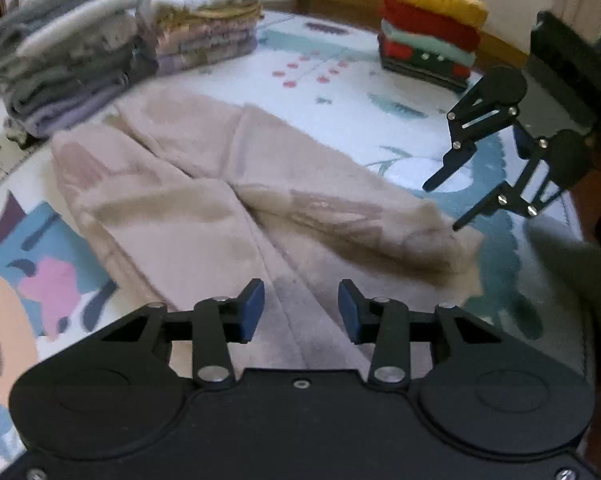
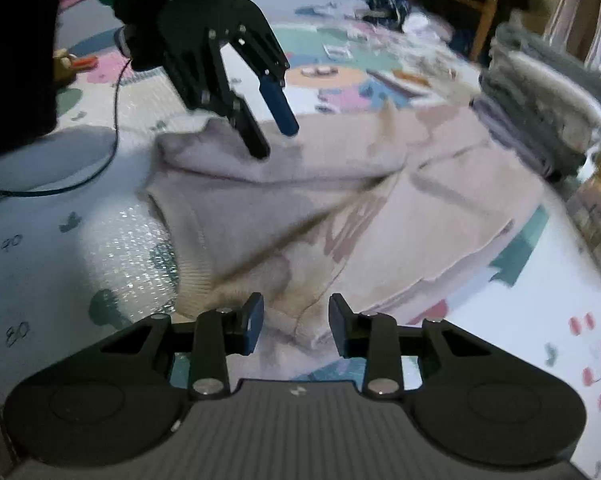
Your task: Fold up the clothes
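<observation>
A beige-pink sweater (image 1: 220,200) lies partly folded and creased on the patterned play mat (image 1: 332,92). In the right wrist view the sweater (image 2: 340,208) shows a ribbed edge toward the near left. My left gripper (image 1: 300,308) hovers over the sweater's near part, its jaws apart with nothing gripped; the right wrist view also shows this gripper (image 2: 275,141) above the sweater's far left corner. My right gripper (image 2: 292,324) is open over the sweater's near edge. Seen from the left wrist, it (image 1: 440,208) hangs open just off the sweater's right end.
Stacks of folded clothes stand along the mat's far side: a grey stack (image 1: 60,68), a pastel stack (image 1: 208,28) and a red and yellow stack (image 1: 432,28). A thin cable (image 2: 114,120) trails on the mat at the left. A wooden chair (image 2: 460,0) stands beyond.
</observation>
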The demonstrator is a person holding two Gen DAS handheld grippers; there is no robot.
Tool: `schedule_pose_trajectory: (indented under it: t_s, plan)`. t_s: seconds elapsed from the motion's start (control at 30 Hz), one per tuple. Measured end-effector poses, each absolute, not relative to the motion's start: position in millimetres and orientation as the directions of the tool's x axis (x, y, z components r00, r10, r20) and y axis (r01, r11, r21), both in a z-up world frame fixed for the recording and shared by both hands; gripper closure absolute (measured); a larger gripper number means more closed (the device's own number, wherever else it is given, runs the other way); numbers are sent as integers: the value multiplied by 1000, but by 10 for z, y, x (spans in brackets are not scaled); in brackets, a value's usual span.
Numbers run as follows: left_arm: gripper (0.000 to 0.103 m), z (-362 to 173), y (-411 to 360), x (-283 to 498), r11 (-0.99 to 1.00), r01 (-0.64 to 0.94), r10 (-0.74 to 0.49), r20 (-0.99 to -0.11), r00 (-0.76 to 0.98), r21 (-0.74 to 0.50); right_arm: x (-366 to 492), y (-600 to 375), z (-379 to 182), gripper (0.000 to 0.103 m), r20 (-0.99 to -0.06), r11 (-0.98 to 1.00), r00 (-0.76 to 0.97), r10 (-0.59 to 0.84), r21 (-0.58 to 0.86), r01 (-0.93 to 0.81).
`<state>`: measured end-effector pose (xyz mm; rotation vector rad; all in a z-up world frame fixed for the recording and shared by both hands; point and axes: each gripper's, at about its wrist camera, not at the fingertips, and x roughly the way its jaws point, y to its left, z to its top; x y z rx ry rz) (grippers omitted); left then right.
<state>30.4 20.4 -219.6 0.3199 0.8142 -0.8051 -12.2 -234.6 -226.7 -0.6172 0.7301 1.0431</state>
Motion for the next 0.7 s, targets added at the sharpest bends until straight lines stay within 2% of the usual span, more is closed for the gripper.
schedule_pose_trajectory:
  t_s: [0.17, 0.27, 0.43, 0.53, 0.7]
  plan:
    - [64, -2192, 322, -229, 514, 830, -429, -772, 469, 218, -478, -2467, -2328, 63, -796, 222, 325, 511, -243, -944]
    - [63, -2406, 311, -505, 401, 858, -377, -795, 475, 322, -642, -2494, -2466, 56, -805, 135, 357, 473, -333, -933]
    - [63, -2639, 280, -763, 303, 873, -358, -803, 477, 383, -734, -2460, -2593, 55, -807, 114, 395, 438, -386, -916]
    - [59, -2711, 265, -870, 219, 895, -357, -822, 444, 389, -813, -2429, -2633, 55, -786, 94, 430, 445, -436, -895]
    - [55, -2758, 231, -956, 198, 880, -357, -804, 476, 433, -849, -2422, -2639, 54, -772, 84, 437, 461, -453, -888]
